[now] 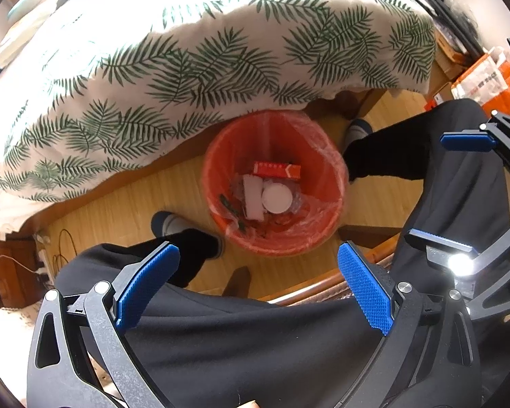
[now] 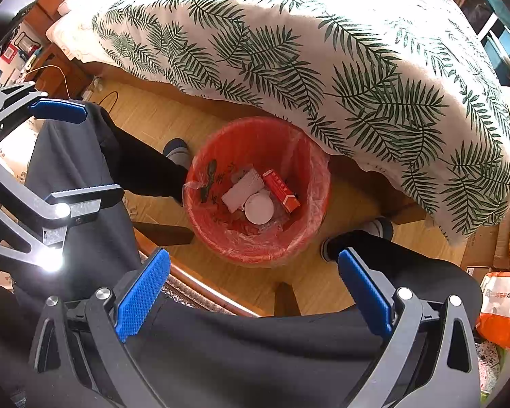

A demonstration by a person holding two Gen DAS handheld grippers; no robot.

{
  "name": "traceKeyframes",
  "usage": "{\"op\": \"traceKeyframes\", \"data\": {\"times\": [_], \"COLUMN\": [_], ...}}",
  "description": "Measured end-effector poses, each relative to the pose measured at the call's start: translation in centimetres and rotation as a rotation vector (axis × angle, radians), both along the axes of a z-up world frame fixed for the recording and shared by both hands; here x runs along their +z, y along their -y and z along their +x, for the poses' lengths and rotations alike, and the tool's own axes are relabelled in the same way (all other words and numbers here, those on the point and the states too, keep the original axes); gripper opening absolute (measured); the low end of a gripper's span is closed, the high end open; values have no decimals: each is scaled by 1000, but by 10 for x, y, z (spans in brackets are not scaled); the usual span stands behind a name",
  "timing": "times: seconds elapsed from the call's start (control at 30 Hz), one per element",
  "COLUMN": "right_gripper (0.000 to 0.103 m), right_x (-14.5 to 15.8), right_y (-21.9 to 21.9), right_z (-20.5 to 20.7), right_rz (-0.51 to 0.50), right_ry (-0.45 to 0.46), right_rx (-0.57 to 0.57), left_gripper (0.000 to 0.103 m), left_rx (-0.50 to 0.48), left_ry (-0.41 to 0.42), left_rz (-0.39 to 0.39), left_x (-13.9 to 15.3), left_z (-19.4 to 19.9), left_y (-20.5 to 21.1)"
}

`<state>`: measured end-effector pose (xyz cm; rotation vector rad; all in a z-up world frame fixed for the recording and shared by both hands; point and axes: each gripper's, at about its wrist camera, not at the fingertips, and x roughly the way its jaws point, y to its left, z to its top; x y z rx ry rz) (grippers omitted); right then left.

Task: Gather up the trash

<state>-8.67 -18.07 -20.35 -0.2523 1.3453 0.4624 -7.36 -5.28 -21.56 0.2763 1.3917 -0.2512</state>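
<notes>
Bin (image 1: 326,136): red, lined with a clear bag, standing on the wooden floor (image 1: 125,200) between my operator's two feet, its far rim tucked just under the hanging edge of the cloth.
Trash in bin: I see a red box (image 1: 277,170), a white round lid (image 1: 277,199) and a white flat piece (image 1: 252,197) lying together at the bottom, with clear wrappers around them.
Left gripper (image 1: 259,265): I see its blue pads spread wide with nothing between them; it hangs above the person's dark-trousered lap, pointing down at the bin.
Right gripper (image 2: 254,270): also spread wide and empty, aimed down at the same bin from the other side; in the left view it shows at the right edge.
Cloth (image 2: 323,51): white with green fern leaves, draped over the desk beyond the bin.
Bag (image 2: 503,302): orange and white, on the floor at the right edge of the right view.
</notes>
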Motion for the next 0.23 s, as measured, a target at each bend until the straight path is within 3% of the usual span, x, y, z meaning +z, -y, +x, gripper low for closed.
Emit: {"op": "traceKeyframes", "data": {"times": [0.23], "right_gripper": [98], "right_x": [-2], "right_y": [0], "right_z": [1], "right_rz": [-4], "right_ry": [-7], "right_rx": [0], "left_gripper": [97], "left_rx": [5], "left_ry": [-8], "left_rz": [-1], "left_x": [-2], "left_z": [1], "left_y": [-1]}}
